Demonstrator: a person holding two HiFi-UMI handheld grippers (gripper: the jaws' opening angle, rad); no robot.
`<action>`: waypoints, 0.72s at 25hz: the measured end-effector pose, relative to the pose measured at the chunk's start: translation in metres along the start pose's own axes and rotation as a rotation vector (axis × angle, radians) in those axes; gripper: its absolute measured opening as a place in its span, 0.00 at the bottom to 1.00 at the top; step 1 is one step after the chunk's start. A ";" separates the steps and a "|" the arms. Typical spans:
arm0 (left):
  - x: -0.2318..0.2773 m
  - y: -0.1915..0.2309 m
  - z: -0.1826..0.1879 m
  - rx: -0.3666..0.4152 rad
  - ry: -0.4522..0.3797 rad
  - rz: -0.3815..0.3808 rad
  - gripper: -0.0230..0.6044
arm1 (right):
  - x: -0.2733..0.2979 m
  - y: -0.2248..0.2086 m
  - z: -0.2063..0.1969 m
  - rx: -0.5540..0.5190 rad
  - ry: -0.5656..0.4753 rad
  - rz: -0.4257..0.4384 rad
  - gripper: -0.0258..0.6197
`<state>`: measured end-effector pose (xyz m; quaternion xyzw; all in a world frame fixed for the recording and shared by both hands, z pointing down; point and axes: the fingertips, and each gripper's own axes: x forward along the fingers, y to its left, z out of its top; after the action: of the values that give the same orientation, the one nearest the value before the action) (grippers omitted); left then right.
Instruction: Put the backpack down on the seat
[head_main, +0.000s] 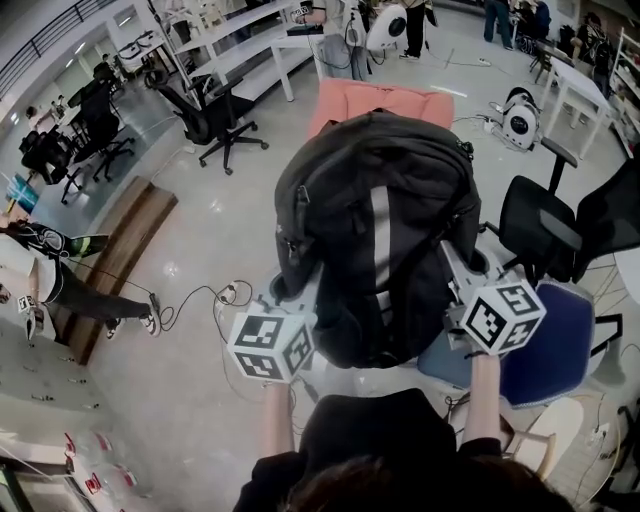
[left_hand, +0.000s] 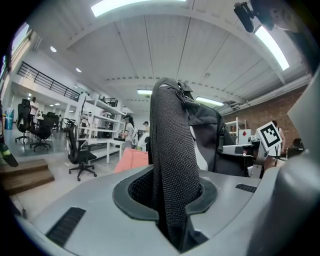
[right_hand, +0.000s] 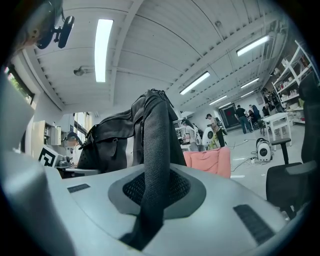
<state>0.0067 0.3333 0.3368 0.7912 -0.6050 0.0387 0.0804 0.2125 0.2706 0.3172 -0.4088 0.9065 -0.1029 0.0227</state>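
Black mesh strap (left_hand: 172, 145) fills the left gripper (left_hand: 175, 200); its jaws stand narrowly apart and pinch the strap. The right gripper (right_hand: 150, 200) pinches the other strap (right_hand: 156, 145) the same way. Between them the backpack (head_main: 375, 230) hangs upright in the air in front of the person. The blue seat (head_main: 560, 340) lies at its lower right, with its left edge hidden behind the bag. A black chair (head_main: 540, 225) crowds the right side. Bare floor (head_main: 200, 250) lies open to the left.

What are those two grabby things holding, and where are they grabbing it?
The black fabric backpack: left gripper shut on one black mesh strap, right gripper shut on the other black mesh strap.
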 end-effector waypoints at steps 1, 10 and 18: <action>0.006 0.004 -0.001 -0.003 0.002 -0.002 0.19 | 0.006 -0.003 0.000 0.000 0.003 -0.002 0.11; 0.084 0.067 -0.003 -0.028 0.025 -0.039 0.19 | 0.095 -0.031 -0.006 0.008 0.028 -0.040 0.11; 0.162 0.134 0.021 -0.020 0.042 -0.086 0.19 | 0.189 -0.056 0.006 0.029 0.016 -0.087 0.11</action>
<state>-0.0806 0.1415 0.3528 0.8145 -0.5691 0.0458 0.1026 0.1289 0.0929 0.3304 -0.4467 0.8864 -0.1199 0.0169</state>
